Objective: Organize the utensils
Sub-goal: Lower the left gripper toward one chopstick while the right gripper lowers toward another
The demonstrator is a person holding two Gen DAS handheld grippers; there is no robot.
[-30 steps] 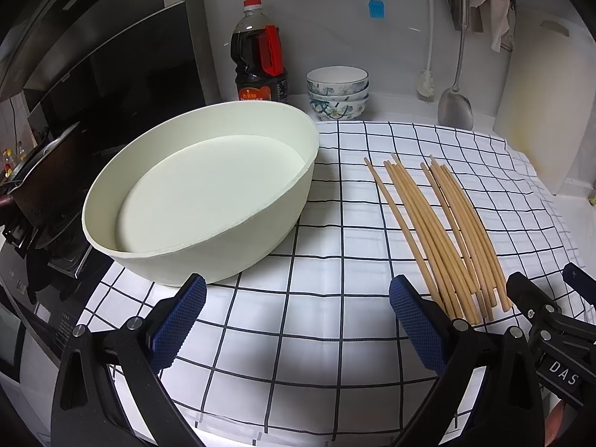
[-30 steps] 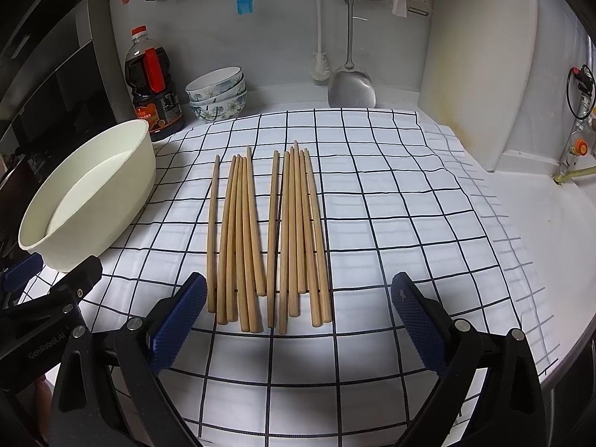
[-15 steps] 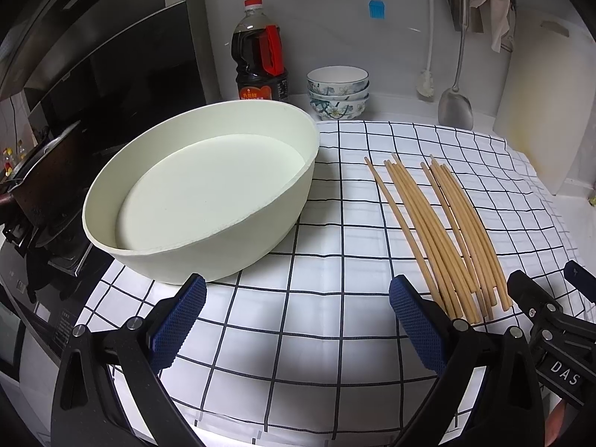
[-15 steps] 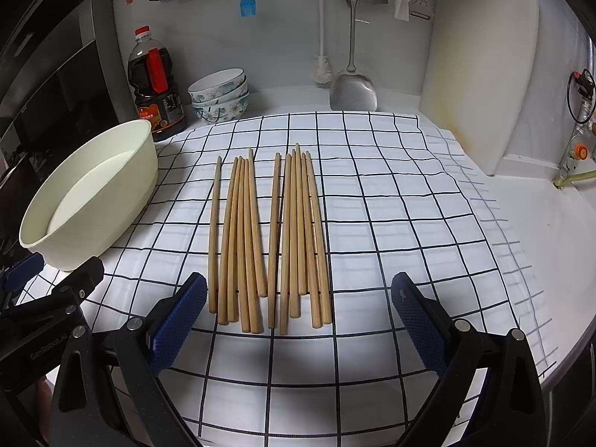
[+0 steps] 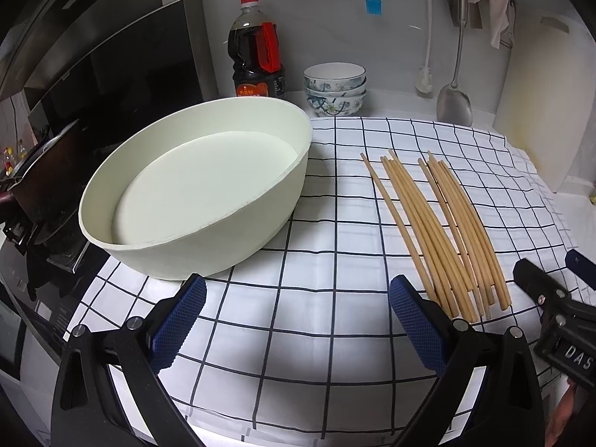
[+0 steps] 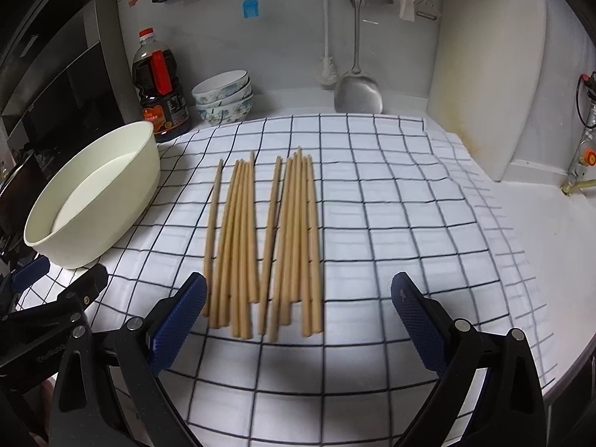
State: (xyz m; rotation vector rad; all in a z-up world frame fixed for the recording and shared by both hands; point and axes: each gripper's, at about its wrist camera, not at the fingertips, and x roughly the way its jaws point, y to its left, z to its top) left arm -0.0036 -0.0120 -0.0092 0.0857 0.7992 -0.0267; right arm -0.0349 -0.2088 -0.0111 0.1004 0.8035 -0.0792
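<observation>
wooden chopsticks lying side by side on the checked cloth, right of the cream basin; right gripper spread wide, empty, just before their near ends; left gripper likewise released, facing the basin.

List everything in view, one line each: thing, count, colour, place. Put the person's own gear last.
chopsticks: about eleven, tan wood, side by side on the cloth ahead of the right gripper
basin: one, cream, on the cloth's left part
checked cloth: one, white with dark lines, covering the counter
sauce bottle: one, dark with red cap, at the back wall
bowls: three stacked, white with floral pattern, right of the bottle
metal spatula: one, silver, hanging at the wall
cutting board: one, white, leaning at right
left gripper: one, black with blue pads, jaws open
right gripper: one, same colours, jaws open
</observation>
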